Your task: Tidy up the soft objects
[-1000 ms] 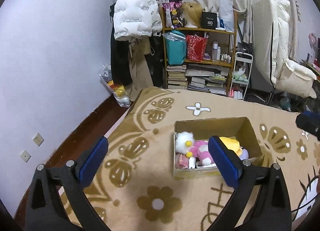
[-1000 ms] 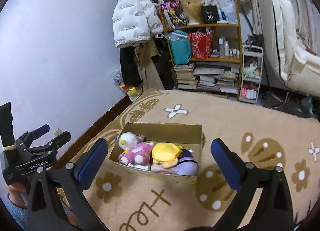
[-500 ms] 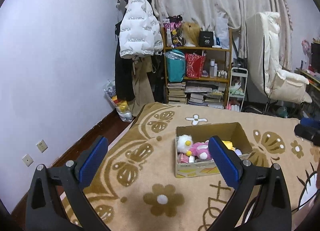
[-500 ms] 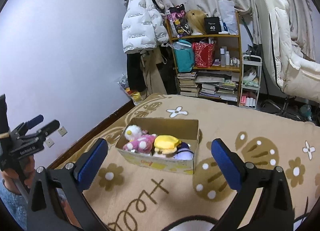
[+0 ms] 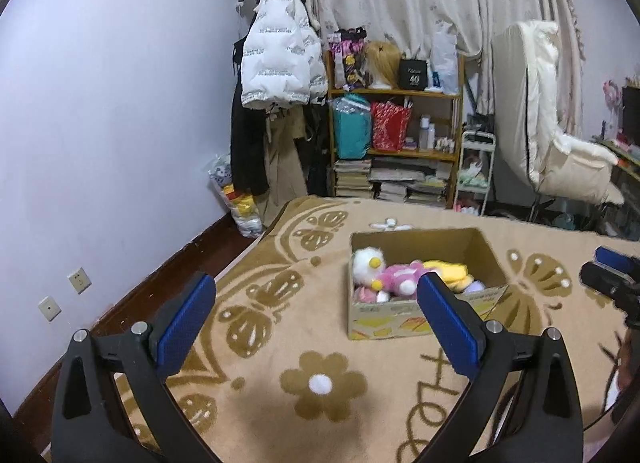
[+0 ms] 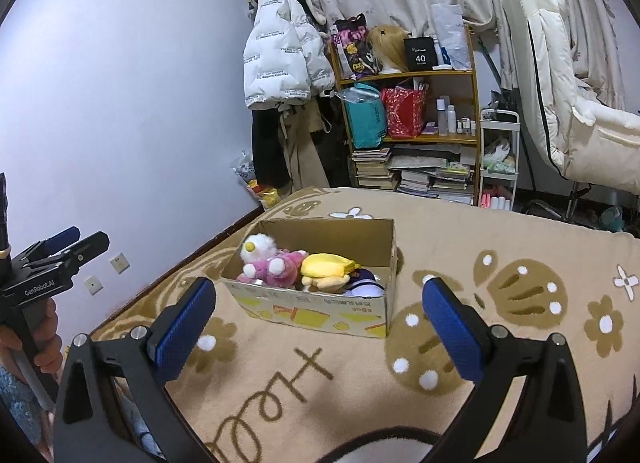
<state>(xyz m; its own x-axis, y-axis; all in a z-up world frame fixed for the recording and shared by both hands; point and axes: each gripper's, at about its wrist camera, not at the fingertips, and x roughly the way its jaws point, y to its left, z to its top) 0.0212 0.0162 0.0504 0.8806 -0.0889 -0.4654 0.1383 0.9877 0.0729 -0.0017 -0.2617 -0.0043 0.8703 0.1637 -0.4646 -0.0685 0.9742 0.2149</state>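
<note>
A cardboard box (image 5: 416, 313) (image 6: 320, 309) stands on the patterned beige blanket (image 5: 288, 343) (image 6: 500, 247). In it lie a white-headed pink plush (image 5: 384, 273) (image 6: 268, 259), a yellow plush (image 5: 450, 273) (image 6: 328, 267) and a purple one (image 6: 366, 283). My left gripper (image 5: 316, 319) is open and empty, held back above the blanket, short of the box. My right gripper (image 6: 320, 323) is open and empty, also short of the box. Each gripper shows at the edge of the other's view.
A wooden shelf (image 5: 396, 143) with books, bags and bottles stands at the far wall beside hanging coats (image 5: 280, 63). A white padded chair (image 5: 560, 143) is at the right. Dark floor (image 5: 160, 283) runs along the blanket's left edge by the wall.
Both grippers have pulled back and risen away from the box, which now looks smaller and farther. Both stay open and empty.
</note>
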